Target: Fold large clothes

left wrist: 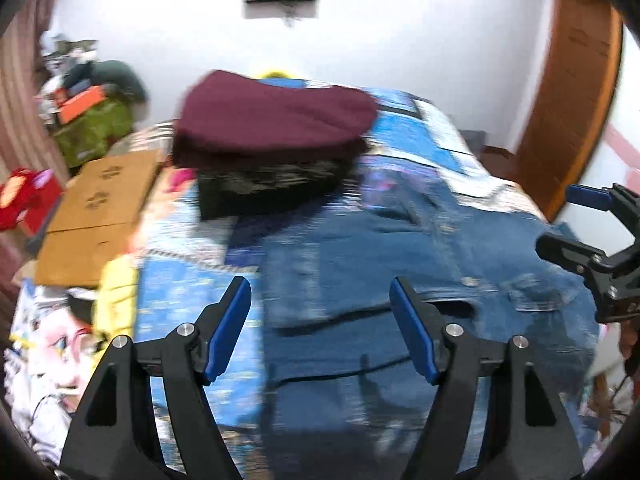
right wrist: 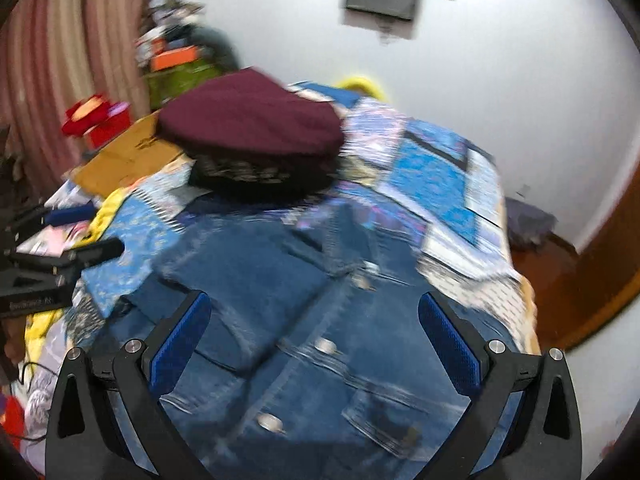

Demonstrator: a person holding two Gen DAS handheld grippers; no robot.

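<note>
A blue denim jacket (left wrist: 420,264) lies spread on the bed with its metal buttons showing; in the right wrist view it (right wrist: 312,320) fills the foreground. My left gripper (left wrist: 320,292) is open and empty above the jacket's left part. My right gripper (right wrist: 314,316) is open and empty above the jacket's button front; it also shows at the right edge of the left wrist view (left wrist: 576,220). The left gripper shows at the left edge of the right wrist view (right wrist: 80,232). Both views are blurred.
A folded maroon garment (left wrist: 276,120) lies on a dark folded one (left wrist: 264,188) further back on the patterned blue bedspread (left wrist: 432,136). Flat cardboard (left wrist: 96,212) lies at the bed's left. Clutter, a curtain (right wrist: 60,48) and a wooden door frame (left wrist: 576,92) surround the bed.
</note>
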